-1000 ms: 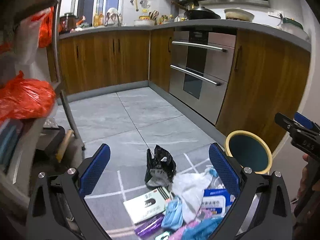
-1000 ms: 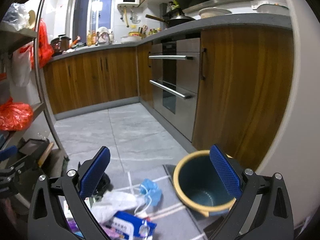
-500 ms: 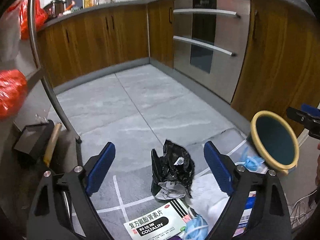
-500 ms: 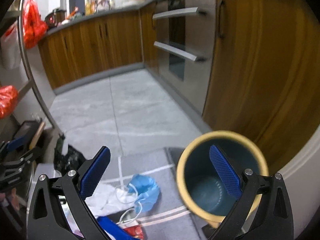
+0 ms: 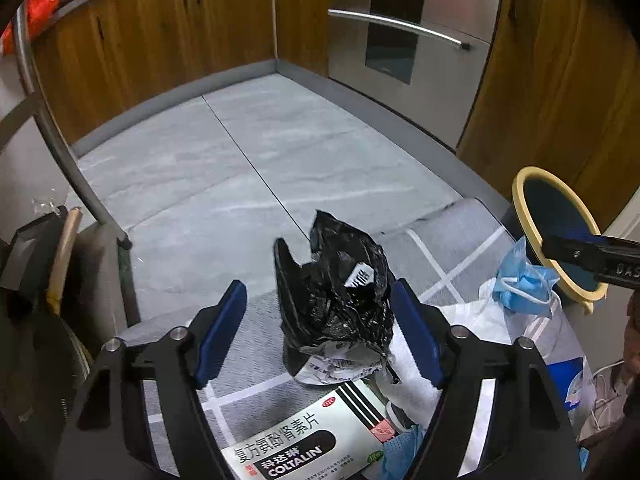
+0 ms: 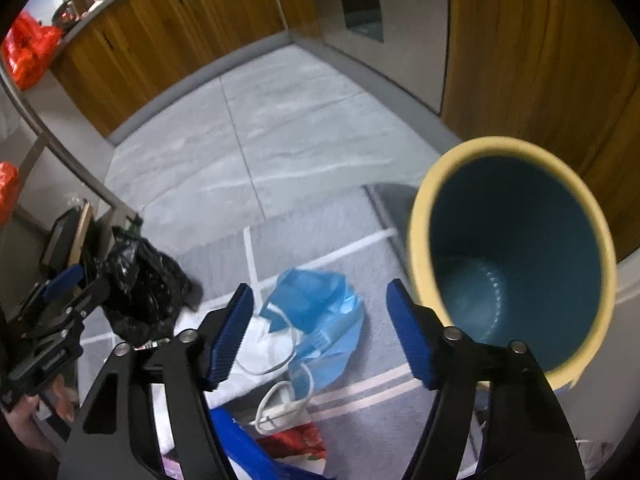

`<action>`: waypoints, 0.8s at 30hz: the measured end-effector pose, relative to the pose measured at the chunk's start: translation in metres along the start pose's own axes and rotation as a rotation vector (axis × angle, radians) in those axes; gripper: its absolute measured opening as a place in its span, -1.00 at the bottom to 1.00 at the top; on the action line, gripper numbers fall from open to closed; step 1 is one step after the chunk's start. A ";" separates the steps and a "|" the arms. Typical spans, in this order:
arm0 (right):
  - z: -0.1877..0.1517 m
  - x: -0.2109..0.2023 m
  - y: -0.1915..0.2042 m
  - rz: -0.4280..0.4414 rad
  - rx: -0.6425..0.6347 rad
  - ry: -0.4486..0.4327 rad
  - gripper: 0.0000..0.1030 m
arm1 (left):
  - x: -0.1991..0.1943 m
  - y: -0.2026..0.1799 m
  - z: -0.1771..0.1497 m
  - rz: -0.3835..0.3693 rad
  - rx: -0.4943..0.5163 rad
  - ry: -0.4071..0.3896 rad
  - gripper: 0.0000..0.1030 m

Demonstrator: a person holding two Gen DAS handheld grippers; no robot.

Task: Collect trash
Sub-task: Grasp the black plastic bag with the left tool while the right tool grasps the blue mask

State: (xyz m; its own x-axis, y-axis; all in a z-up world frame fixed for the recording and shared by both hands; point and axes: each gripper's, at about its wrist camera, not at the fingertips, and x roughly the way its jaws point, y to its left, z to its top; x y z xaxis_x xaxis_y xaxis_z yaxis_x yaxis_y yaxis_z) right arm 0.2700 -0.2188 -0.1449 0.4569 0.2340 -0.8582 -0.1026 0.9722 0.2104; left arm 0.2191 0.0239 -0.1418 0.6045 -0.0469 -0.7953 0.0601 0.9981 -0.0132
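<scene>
A crumpled black plastic bag (image 5: 334,292) stands on the grey mat between the open jaws of my left gripper (image 5: 320,328); the pads do not touch it. It also shows in the right wrist view (image 6: 140,284). A blue face mask (image 6: 316,312) lies between the open jaws of my right gripper (image 6: 320,332), beside white paper (image 6: 260,344). The blue bin with a yellow rim (image 6: 516,248) stands just right of it and is empty. A white COLTALIN medicine box (image 5: 304,436) lies under my left gripper.
Wooden cabinets (image 5: 160,40) and a steel oven (image 5: 404,40) line the far side of the grey tiled floor (image 5: 240,152). A metal shelf leg (image 5: 60,152) and a dark box (image 5: 28,252) stand at the left. Red bags (image 6: 26,52) hang on the shelf.
Both grippers have dropped toward the floor and moved forward. The left one now straddles the black bag; the right one now straddles the blue mask beside the bin.
</scene>
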 end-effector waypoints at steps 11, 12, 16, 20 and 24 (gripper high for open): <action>-0.013 0.034 0.014 0.018 -0.040 0.154 -0.41 | 0.022 -0.010 -0.012 -0.037 0.071 0.095 -0.18; -0.013 0.034 0.014 0.017 -0.041 0.158 -0.44 | 0.021 -0.010 -0.012 -0.041 0.070 0.094 -0.22; -0.013 0.032 0.016 0.016 -0.037 0.155 -0.70 | 0.019 -0.011 -0.011 -0.040 0.070 0.089 -0.35; -0.011 0.026 0.014 0.017 -0.033 0.145 -0.75 | 0.016 -0.012 -0.009 -0.021 0.076 0.076 -0.43; -0.010 0.013 0.015 0.025 -0.041 0.118 -0.76 | 0.007 -0.012 -0.005 0.000 0.076 0.040 -0.45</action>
State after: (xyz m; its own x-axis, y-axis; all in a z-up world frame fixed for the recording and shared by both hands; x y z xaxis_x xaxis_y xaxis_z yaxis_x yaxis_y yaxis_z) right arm 0.2656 -0.2016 -0.1574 0.3471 0.2550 -0.9025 -0.1495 0.9651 0.2152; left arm 0.2184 0.0119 -0.1502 0.5724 -0.0435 -0.8189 0.1210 0.9921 0.0318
